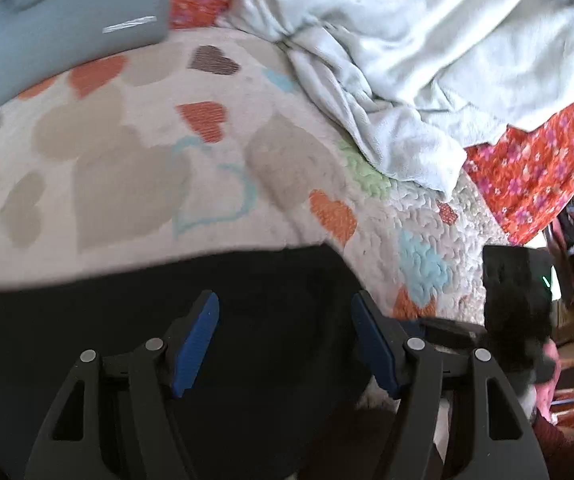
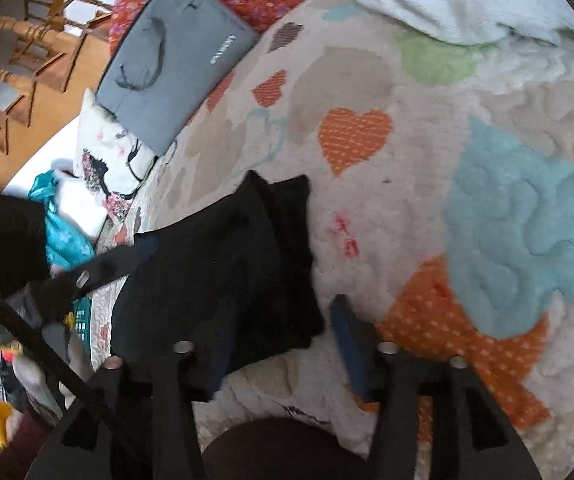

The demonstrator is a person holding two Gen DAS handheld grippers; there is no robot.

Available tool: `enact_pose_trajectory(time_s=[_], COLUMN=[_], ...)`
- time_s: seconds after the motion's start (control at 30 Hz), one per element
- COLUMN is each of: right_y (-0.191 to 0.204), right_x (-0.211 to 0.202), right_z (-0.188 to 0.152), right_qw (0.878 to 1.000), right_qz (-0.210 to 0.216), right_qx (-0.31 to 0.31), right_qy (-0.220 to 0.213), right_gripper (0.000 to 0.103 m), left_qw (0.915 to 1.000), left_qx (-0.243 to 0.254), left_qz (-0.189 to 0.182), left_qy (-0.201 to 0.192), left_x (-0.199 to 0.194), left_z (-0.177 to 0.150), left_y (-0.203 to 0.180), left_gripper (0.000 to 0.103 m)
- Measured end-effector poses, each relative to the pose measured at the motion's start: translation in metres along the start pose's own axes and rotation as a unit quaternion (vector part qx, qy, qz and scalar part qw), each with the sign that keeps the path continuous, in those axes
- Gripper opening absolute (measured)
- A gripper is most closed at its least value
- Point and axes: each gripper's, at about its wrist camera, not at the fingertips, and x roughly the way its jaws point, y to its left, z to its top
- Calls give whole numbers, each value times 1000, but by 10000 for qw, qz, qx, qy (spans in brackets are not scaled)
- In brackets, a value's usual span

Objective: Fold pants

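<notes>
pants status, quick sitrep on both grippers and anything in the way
Left gripper open, over the black pants. Right gripper open, nothing between the pads. Pants lie bunched on the heart quilt. Grey laptop sleeve and pale blanket sit clear.

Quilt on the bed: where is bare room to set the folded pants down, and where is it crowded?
Free: the heart-print quilt between the black pants, the grey laptop bag and the pale blanket; the right side, over the blue patch, is also bare. Crowded: the left edge, with the pillow, teal cloth and clutter.
</notes>
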Motion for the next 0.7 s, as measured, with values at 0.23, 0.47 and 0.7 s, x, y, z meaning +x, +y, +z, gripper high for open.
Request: enact_pose_trajectory(time_s=[0.23,0.47,0.7], right_y=[10,16,33], right_x=[3,2,-10], right_z=[-1,-8,-21], right_qw=[9985,9971,9925], right_qz=[-159,-334,-591], right_qx=[-523,-681,-1057], right_qy=[19,21,-158], right_gripper=[62,62,62], left_qw=[9968,9842,9880], left_qx=[470,1272,1060], left_qz=[-21,315,2], left_qy=[641,1189,1120], left_x=[66,102,84], left_z=[38,38,37], left_y=[-20,-45,-38], left_gripper=[68,69,8])
